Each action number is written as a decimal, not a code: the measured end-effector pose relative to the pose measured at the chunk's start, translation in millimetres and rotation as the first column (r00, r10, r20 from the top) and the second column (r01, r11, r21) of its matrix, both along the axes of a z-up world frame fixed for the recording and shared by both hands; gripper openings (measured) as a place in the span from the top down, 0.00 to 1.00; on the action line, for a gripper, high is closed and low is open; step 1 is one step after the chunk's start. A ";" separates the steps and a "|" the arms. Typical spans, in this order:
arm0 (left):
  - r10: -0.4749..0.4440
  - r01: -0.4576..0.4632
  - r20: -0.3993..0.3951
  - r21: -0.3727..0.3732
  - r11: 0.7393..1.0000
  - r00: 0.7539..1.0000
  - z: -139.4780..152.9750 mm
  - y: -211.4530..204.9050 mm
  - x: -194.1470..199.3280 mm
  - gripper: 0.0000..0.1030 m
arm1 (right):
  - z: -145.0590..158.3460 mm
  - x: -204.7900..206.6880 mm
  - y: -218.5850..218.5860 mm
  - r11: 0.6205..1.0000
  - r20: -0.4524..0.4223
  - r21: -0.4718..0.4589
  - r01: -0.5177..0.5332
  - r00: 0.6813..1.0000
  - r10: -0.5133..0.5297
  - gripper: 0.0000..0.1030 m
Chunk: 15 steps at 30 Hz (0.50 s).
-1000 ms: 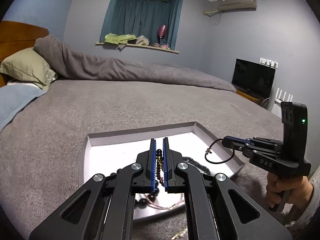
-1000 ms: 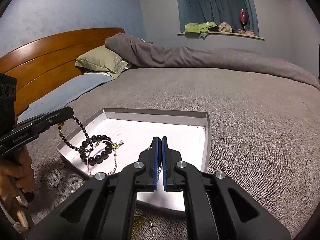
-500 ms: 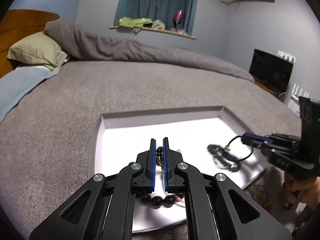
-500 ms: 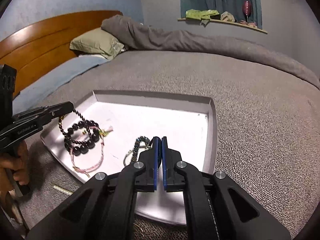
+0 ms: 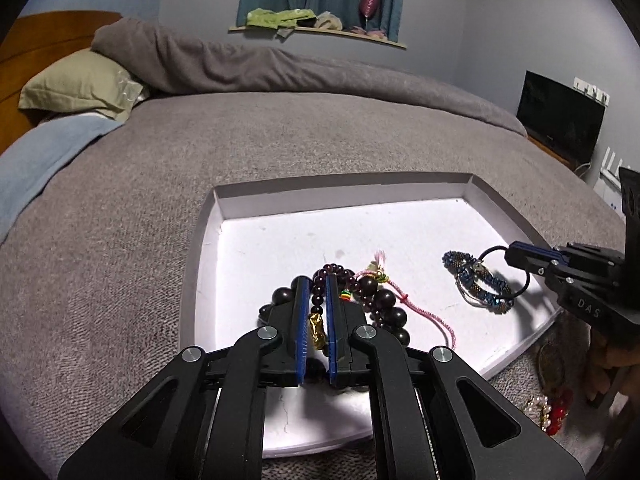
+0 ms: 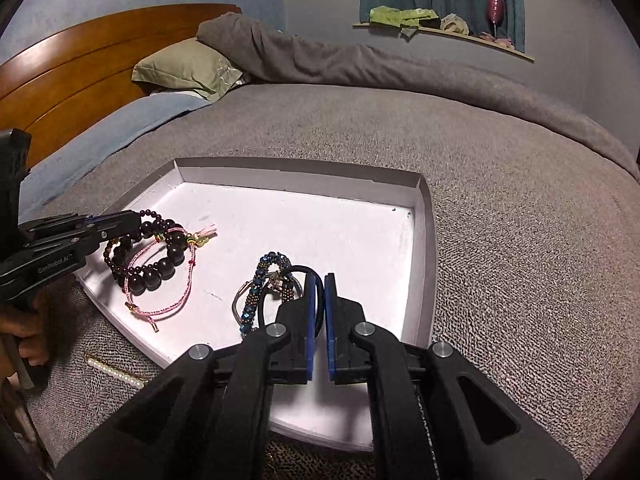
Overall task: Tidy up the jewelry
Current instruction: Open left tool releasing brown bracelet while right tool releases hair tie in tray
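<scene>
On the bed (image 5: 280, 152), seen from the left wrist view, a shallow white tray (image 5: 200, 248) lies on the grey blanket as the place to gather the jewelry. The left gripper (image 5: 314, 284) points down into the tray's near side, and its fingers (image 5: 301, 312) are drawing apart with a strand of dark beads (image 5: 320, 300) and a small gold charm (image 5: 317, 330) between them; judging by the gap, the pads no longer press the strand, so this looks like a release. The rest of that bundle, big dark beads (image 5: 384, 308) and a pink cord (image 5: 424, 316), already rests on the tray floor just right of the fingers. Further right, a blue beaded bracelet (image 5: 476, 280) lies in the tray, with the right gripper (image 5: 510, 250) reaching in low over the tray's edge. More jewelry (image 5: 552, 412) waits on the blanket outside the tray.

From the right wrist view, the right gripper (image 6: 319, 280) tilts down over the tray (image 6: 424, 240), its fingers (image 6: 309, 312) nearly together on a thin black loop (image 6: 298, 270) tied to the blue bracelet (image 6: 256, 284), which lies on the tray floor. The left gripper (image 6: 136, 222) comes in from the left, tip touching the dark beads (image 6: 156, 272). A pearl strip (image 6: 116, 372) lies on the blanket beside the tray.
</scene>
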State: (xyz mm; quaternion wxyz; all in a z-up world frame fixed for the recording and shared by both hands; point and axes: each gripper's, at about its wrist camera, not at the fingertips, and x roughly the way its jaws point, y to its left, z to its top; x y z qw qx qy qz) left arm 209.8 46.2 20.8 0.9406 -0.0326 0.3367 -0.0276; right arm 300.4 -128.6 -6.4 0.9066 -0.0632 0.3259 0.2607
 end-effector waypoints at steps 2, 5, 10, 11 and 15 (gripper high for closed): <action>0.003 -0.003 0.003 0.002 1.000 1.000 -0.1 -0.5 -0.9 0.72 | -0.2 -1.0 -0.3 1.000 0.003 -0.002 -0.002 1.000 0.002 0.87; 0.007 -0.007 0.028 0.007 1.000 1.000 3.1 -1.6 -4.3 0.37 | 0.9 -3.6 -2.2 1.000 0.011 0.004 -0.006 1.000 0.005 0.71; -0.010 0.007 0.066 0.052 0.999 0.998 7.7 -9.8 -11.9 0.23 | 6.5 -8.7 -5.5 1.000 0.037 0.018 -0.010 0.999 0.009 0.59; -0.015 0.011 0.072 0.053 0.999 0.997 8.3 -10.3 -13.8 0.22 | 8.1 -10.4 -7.3 1.000 0.044 0.026 -0.012 0.999 0.011 0.56; -0.014 0.009 0.086 0.058 0.998 0.996 9.7 -10.8 -20.1 0.16 | 11.7 -15.4 -12.2 0.999 0.054 0.043 -0.010 0.999 0.008 0.55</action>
